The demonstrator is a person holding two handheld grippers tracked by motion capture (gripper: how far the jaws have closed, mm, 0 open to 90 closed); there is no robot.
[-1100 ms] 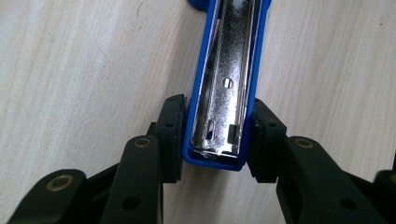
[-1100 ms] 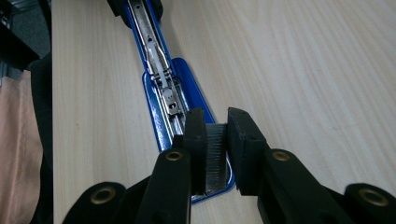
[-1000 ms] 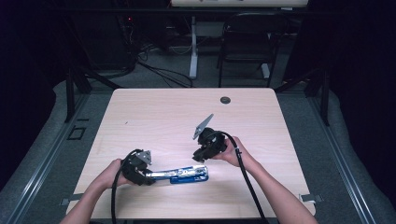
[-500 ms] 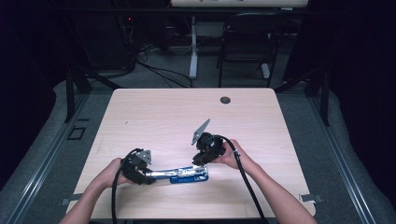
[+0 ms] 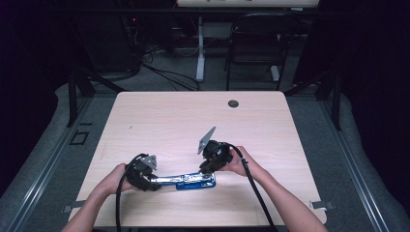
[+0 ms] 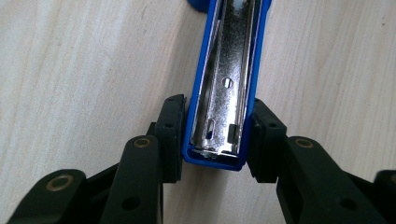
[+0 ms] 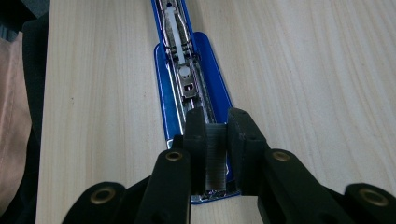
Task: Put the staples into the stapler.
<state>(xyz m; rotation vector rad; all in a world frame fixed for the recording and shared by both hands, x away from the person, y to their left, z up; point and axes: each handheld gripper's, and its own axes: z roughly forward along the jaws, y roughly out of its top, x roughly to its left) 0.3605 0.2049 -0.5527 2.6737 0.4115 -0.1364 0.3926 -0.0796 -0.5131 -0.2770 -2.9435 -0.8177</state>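
- Stapler (image 5: 186, 181) lies opened flat at the table's (image 5: 159, 121) 6 o'clock edge.
- Left gripper (image 6: 215, 140) clamps its blue cover end.
- Right gripper (image 7: 215, 140) pinches a staple strip (image 7: 215, 161) over the tray; seating and closing remain.

The pale wooden tabletop (image 5: 174, 121) looks smooth and matt, with fine straight grain. The opened blue stapler (image 6: 227, 70) has a glossy blue shell around a shiny, mirror-like metal channel. A strip of dull grey metal staples (image 7: 215, 158) looks finely ribbed. The black plastic tongs (image 6: 215, 140) appear matt, slightly grainy, with brass-coloured rivets.
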